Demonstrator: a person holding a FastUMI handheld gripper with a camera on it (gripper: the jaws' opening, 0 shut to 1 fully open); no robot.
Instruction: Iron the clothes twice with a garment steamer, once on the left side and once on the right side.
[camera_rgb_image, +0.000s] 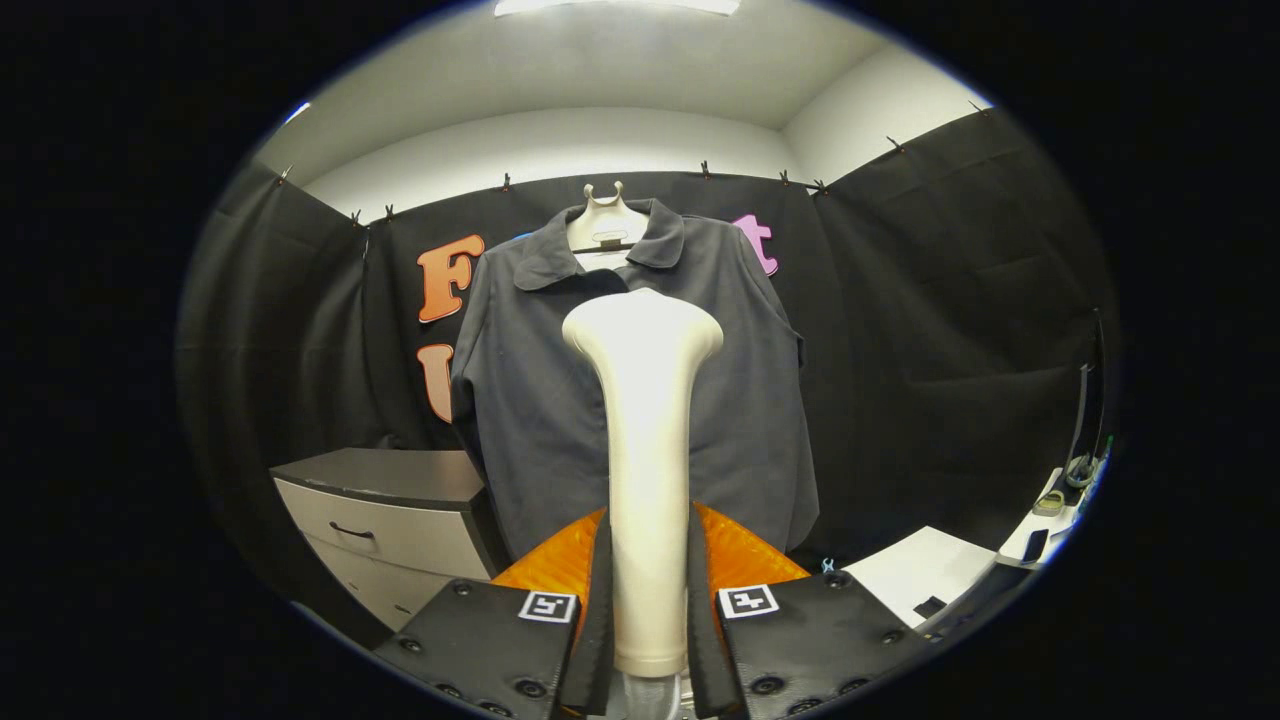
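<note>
Nearest: the gripper (648, 610), two black fingers (598, 620) with orange backing and a square black-and-white marker on each black mounting plate. The fingers stand narrow, one pressed to each side of the handle of the cream-white plastic garment steamer (645, 450), so the claw holds it clamped.

The steamer rises upright from between the fingers: a smooth tapering handle that widens at the top into a broad, rounded head. A clear tube or fitting shows under its lower end; what it joins cannot be told.

Beyond the steamer: a dark grey-blue collared shirt (540, 400), hanging front-on and open at the neck on a cream-white hanger form (605, 225) with a small two-pronged top. The steamer head sits before the shirt's chest, about on its middle line. Whether head and cloth touch cannot be told.

Left of the shirt, lower down: a low cabinet with a dark grey top and pale grey drawer fronts (390, 520), one dark handle visible on the upper drawer.

Right of the fingers, lower down: a white flat surface (920, 570) bearing a small black piece, and past it a white ledge (1045, 520) with small items too blurred to identify.

Farthest: black cloth booth wall (930, 320) clipped along its upper edge, white room wall and ceiling above, with a ceiling light (615, 6).
</note>
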